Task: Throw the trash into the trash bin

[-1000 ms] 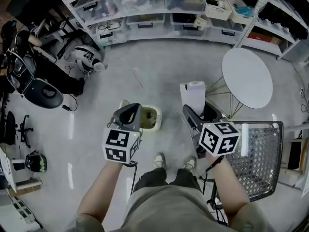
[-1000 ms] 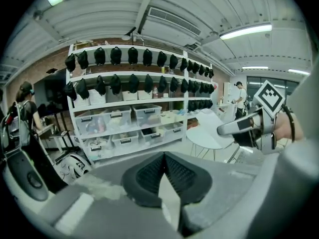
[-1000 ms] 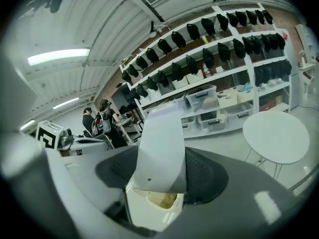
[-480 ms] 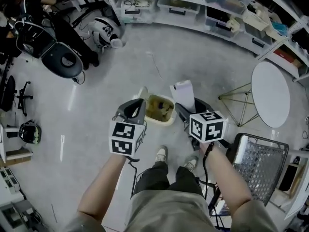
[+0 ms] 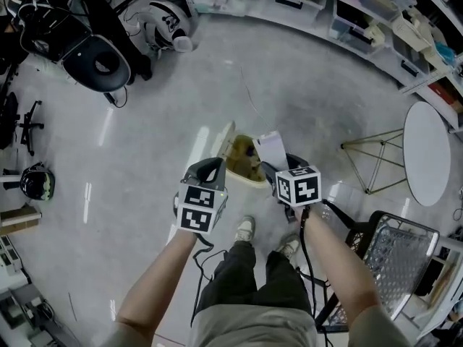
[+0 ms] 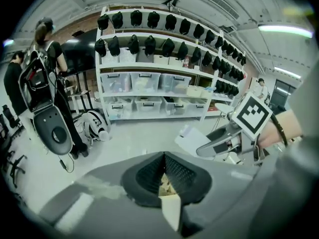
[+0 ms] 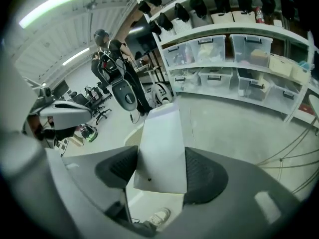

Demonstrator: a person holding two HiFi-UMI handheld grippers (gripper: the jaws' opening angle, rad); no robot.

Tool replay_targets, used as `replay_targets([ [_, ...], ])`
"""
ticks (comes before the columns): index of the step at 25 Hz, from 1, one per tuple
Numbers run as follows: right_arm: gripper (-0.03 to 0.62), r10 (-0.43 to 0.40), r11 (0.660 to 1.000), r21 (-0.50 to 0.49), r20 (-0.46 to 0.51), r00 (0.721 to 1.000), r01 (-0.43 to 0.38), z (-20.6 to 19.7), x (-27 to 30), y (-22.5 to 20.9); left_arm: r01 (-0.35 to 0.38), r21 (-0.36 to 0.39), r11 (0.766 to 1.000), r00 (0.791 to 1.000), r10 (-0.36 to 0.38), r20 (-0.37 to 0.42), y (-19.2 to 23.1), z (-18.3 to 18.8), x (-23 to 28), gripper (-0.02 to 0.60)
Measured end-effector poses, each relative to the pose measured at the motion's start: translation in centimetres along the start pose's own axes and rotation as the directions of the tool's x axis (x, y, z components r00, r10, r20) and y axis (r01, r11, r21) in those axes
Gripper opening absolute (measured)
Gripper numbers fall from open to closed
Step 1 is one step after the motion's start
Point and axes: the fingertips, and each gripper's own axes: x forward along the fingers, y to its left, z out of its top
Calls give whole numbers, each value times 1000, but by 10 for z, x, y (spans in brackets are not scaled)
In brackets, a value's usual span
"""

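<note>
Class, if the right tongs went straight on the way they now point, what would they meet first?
Most likely the trash bin: the right tongs, shut on a white box, point down towards its open top, so the box would arrive first. Depth is unclear.

We see cool, even light from ceiling tubes (image 7: 57, 6), with pale glare streaks on the glossy floor (image 5: 311, 85). Both gripper views bend strongly toward black corners.

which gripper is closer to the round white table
Right. The right gripper, jaws closed on a white box, is on the side toward the round white table. The left gripper is farther off, across the trash bin.
</note>
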Motion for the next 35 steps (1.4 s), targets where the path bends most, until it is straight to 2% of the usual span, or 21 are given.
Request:
replay_targets([
  [5,291,-13,1000,-15,-90,996,12,-43,62,-12,46,-80,996,998,-49,-35,3,-42,28,2],
  [10,291,-31,999,18,-164,986,35,-81,106,-29,72,-102,992,992,-81,-93,-1,-82,52,2],
  [17,302,-46,998,40,-170,984,54,-88,142,-42,69,-123,990,989,-84,-121,5,-109,64,2],
  [20,338,-46,998,44,-176,983,54,-89,149,-45,64,-127,990,989,-80,-122,8,-113,66,2],
  [25,324,-53,997,54,-161,986,63,-88,132,-50,53,-124,991,988,-70,-137,7,-113,59,2],
  [28,273,-60,997,45,-140,988,67,-84,111,-50,45,-120,992,989,-61,-138,6,-108,51,2],
  [31,232,-47,998,32,-102,994,50,-70,83,-45,33,-122,992,992,-47,-116,7,-97,45,2],
  [35,207,-21,1000,-4,-39,999,21,-45,34,-34,21,-104,994,996,-30,-84,2,-68,29,2],
])
